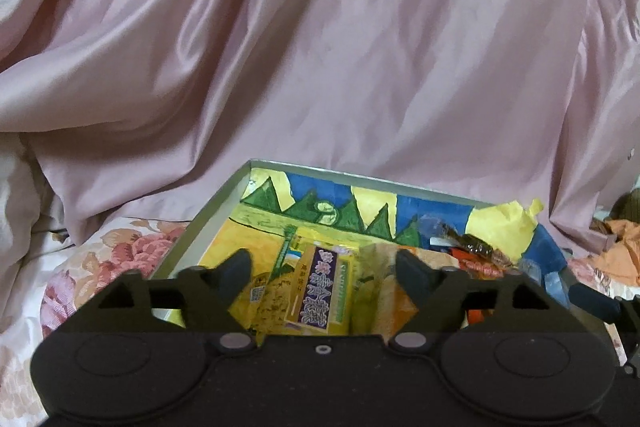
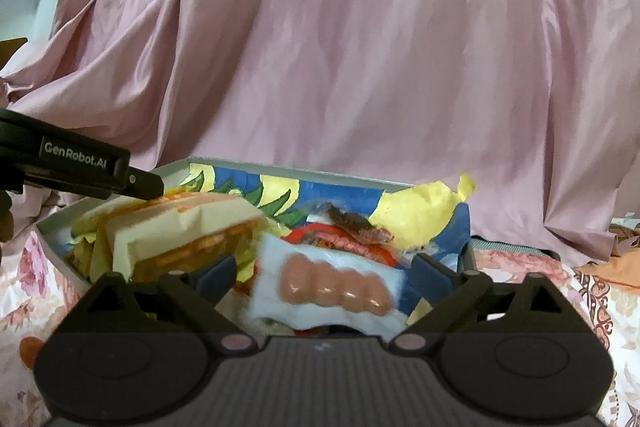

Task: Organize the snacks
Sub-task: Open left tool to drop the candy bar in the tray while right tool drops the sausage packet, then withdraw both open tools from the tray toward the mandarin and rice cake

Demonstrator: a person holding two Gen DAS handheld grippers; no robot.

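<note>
A grey-rimmed box (image 1: pixel 208 215) lined with painted yellow, blue and green paper lies on the bed and holds several snack packs. My left gripper (image 1: pixel 324 271) hangs open just above it, over a yellow pack with a purple label (image 1: pixel 316 291) that its pads do not touch. In the right wrist view the same box (image 2: pixel 280 167) holds a beige and orange wafer pack (image 2: pixel 180 227). My right gripper (image 2: pixel 324 273) is open, and a blurred white pack of small sausages (image 2: pixel 332 287) lies between its fingers, clear of both pads. A dark-wrapped candy (image 1: pixel 476 243) rests at the box's far right.
A rumpled pink satin sheet (image 1: pixel 340 47) rises behind the box. Floral bedding (image 1: pixel 104 259) surrounds it. Orange cloth (image 1: pixel 620 251) lies to the right. One finger of the left gripper (image 2: pixel 144 183) reaches over the box's left rim in the right wrist view.
</note>
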